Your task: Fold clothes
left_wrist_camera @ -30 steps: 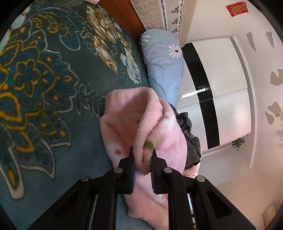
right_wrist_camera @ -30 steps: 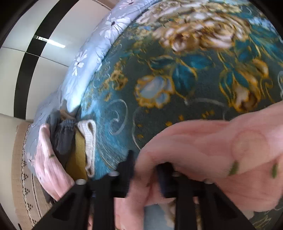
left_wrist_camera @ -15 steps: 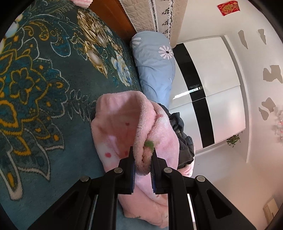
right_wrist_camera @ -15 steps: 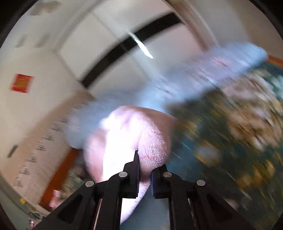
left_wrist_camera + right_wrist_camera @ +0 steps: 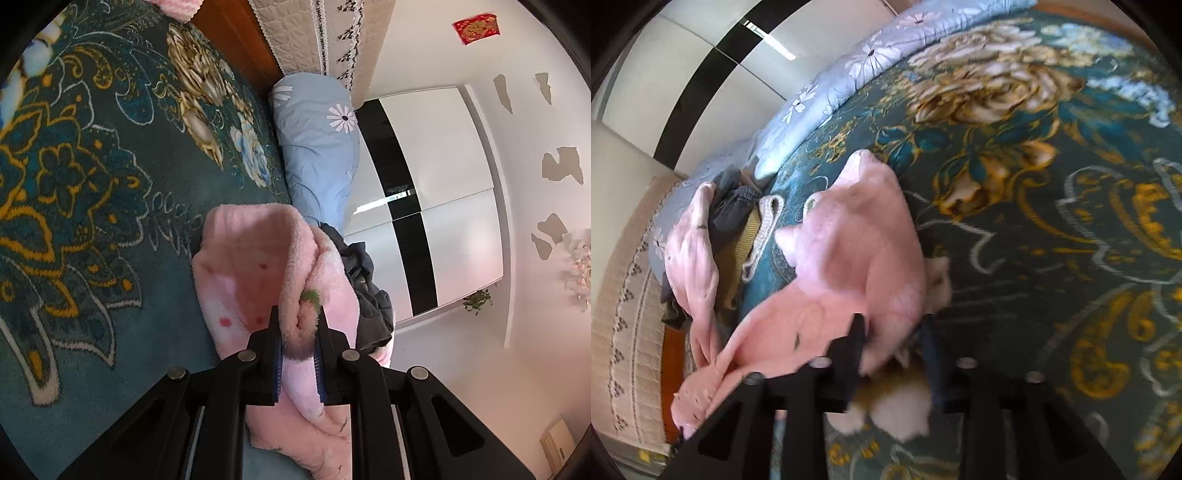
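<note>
A fluffy pink garment [image 5: 255, 266] with red dots lies bunched on a dark teal floral blanket [image 5: 85, 155]. My left gripper [image 5: 298, 325] is shut on a thick fold of the pink garment. In the right wrist view the same pink garment [image 5: 857, 251] lies on the blanket [image 5: 1052, 221], and my right gripper [image 5: 892, 332] has its jaws apart around the garment's near edge, with fabric between the fingers.
A pile of other clothes, dark grey [image 5: 733, 210], yellow and pink, lies beside a blue daisy-print pillow [image 5: 317, 144]. A headboard [image 5: 295, 33] and a white wardrobe [image 5: 436, 206] stand behind. A dark garment [image 5: 365, 295] sits behind the pink one.
My right gripper swung back down to the blanket and its jaws opened wider around the pink garment. My left gripper kept its hold and barely moved.
</note>
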### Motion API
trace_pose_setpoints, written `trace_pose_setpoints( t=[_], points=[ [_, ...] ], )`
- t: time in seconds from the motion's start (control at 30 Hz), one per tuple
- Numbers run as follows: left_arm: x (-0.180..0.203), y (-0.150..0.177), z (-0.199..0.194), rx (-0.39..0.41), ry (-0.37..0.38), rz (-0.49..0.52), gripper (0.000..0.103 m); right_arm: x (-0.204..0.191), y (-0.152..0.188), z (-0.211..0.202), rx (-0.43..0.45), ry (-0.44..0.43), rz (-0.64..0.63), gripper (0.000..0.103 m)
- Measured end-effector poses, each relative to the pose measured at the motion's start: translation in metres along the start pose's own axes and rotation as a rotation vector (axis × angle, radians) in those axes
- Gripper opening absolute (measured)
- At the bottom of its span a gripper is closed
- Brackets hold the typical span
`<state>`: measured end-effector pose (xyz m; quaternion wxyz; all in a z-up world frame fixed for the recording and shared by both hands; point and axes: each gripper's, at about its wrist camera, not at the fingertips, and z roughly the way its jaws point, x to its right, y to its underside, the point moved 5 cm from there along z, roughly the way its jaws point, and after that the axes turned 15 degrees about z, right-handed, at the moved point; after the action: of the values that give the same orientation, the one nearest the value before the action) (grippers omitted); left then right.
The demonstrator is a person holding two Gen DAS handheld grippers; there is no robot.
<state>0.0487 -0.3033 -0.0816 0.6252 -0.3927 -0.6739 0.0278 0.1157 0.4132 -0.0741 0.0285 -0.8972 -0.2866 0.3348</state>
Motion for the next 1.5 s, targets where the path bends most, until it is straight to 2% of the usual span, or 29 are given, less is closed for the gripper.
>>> trace_pose_setpoints(
  t=[0.07, 0.17, 0.3, 0.47, 0.6, 0.63, 0.67, 0.7, 0.77, 0.87, 0.93, 1.03, 1.13, 1.2, 1.27, 1.3, 1.33, 1.43, 1.5],
  points=[
    [0.001, 0.0, 0.0, 0.005, 0.003, 0.0, 0.014, 0.003, -0.004, -0.023, 0.034, 0.002, -0.023, 0.052],
    [0.001, 0.0, 0.0, 0.007, 0.003, -0.003, 0.014, -0.005, -0.026, -0.038, 0.094, 0.017, -0.025, 0.054],
    [0.002, 0.001, 0.0, 0.007, -0.002, 0.004, 0.014, -0.033, -0.049, -0.017, 0.072, 0.005, -0.016, 0.054],
    [0.0, 0.0, 0.002, 0.003, -0.007, 0.007, 0.014, -0.06, -0.067, 0.036, 0.032, 0.162, -0.075, 0.055],
    [0.0, -0.001, 0.005, -0.003, -0.008, 0.01, 0.014, -0.044, -0.072, 0.057, 0.013, 0.281, -0.028, 0.054],
    [0.0, -0.001, 0.006, -0.006, -0.006, 0.013, 0.014, -0.039, -0.071, 0.06, 0.002, 0.298, -0.009, 0.051],
    [0.001, -0.002, 0.007, -0.008, -0.004, 0.016, 0.014, -0.035, -0.07, 0.062, -0.007, 0.312, 0.006, 0.032],
    [0.0, -0.001, 0.009, -0.013, -0.005, 0.017, 0.014, -0.033, -0.069, 0.062, -0.012, 0.325, 0.017, 0.023],
    [-0.003, 0.0, 0.016, -0.038, -0.022, 0.002, 0.014, -0.033, -0.069, 0.059, -0.019, 0.333, 0.037, 0.012],
    [0.001, -0.006, 0.025, -0.066, -0.031, -0.016, 0.014, -0.045, -0.078, 0.04, -0.034, 0.229, 0.105, 0.01],
    [0.022, -0.022, 0.028, -0.07, -0.031, 0.037, 0.013, -0.061, -0.093, 0.017, -0.015, 0.12, 0.137, 0.009],
    [0.074, -0.062, 0.022, -0.017, 0.032, 0.12, 0.012, -0.092, -0.124, -0.046, 0.087, -0.15, 0.156, 0.008],
    [0.118, -0.084, -0.008, 0.081, 0.12, 0.218, 0.013, -0.104, -0.139, -0.109, 0.212, -0.373, 0.098, 0.008],
    [0.124, -0.082, -0.031, 0.134, 0.147, 0.249, 0.013, -0.085, -0.133, -0.126, 0.254, -0.404, 0.054, 0.008],
    [0.109, -0.07, -0.05, 0.161, 0.142, 0.231, 0.013, -0.06, -0.126, -0.139, 0.287, -0.414, 0.014, 0.008],
    [0.091, -0.059, -0.055, 0.153, 0.104, 0.198, 0.013, -0.041, -0.121, -0.136, 0.278, -0.384, 0.014, 0.008],
    [0.065, -0.045, -0.056, 0.129, 0.052, 0.137, 0.013, -0.016, -0.115, -0.124, 0.246, -0.32, 0.041, 0.008],
    [0.003, -0.006, -0.049, 0.058, -0.039, -0.036, 0.013, 0.068, -0.095, -0.082, 0.167, -0.138, 0.187, 0.008],
    [-0.015, 0.01, -0.045, 0.024, -0.079, -0.075, 0.013, 0.112, -0.084, -0.067, 0.141, -0.105, 0.305, 0.008]
  ],
)
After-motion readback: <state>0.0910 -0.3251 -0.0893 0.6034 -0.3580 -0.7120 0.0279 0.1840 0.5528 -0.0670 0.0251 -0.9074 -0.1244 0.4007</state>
